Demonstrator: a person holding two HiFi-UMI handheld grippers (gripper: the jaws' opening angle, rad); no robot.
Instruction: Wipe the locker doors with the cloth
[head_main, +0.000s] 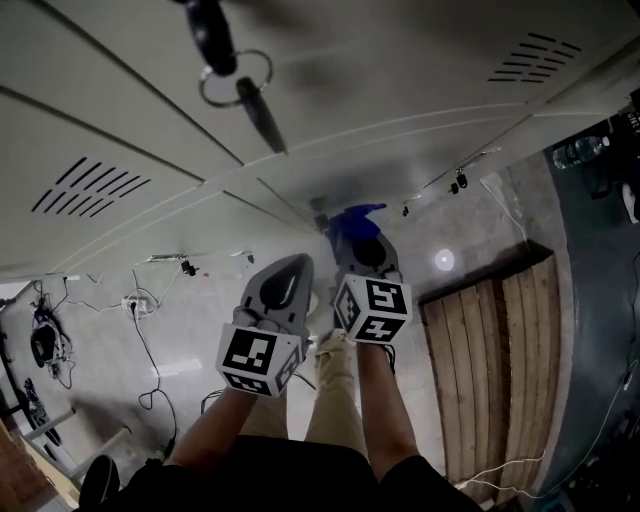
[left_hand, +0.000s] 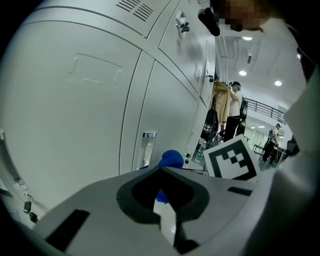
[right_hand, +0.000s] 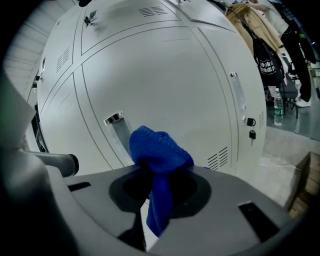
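Pale grey locker doors (head_main: 380, 90) fill the upper half of the head view. My right gripper (head_main: 360, 245) is shut on a blue cloth (head_main: 355, 222), whose bunched end sticks out in front of the jaws close to a lower door. In the right gripper view the blue cloth (right_hand: 159, 150) bulges above my right gripper (right_hand: 160, 167), just short of the door (right_hand: 165, 75) and its metal handle recess (right_hand: 116, 127). My left gripper (head_main: 298, 265) sits beside it on the left, jaws closed on nothing. The left gripper view shows the left gripper (left_hand: 160, 170) with the cloth (left_hand: 171, 157) beyond its tip.
A key ring with keys (head_main: 250, 95) hangs from a lock above. On the floor, a wooden pallet (head_main: 500, 350) lies to the right and cables (head_main: 140, 330) to the left. Hung coats and bags (right_hand: 260, 35), a water bottle (right_hand: 278, 112) and people (left_hand: 234, 110) are farther along the row.
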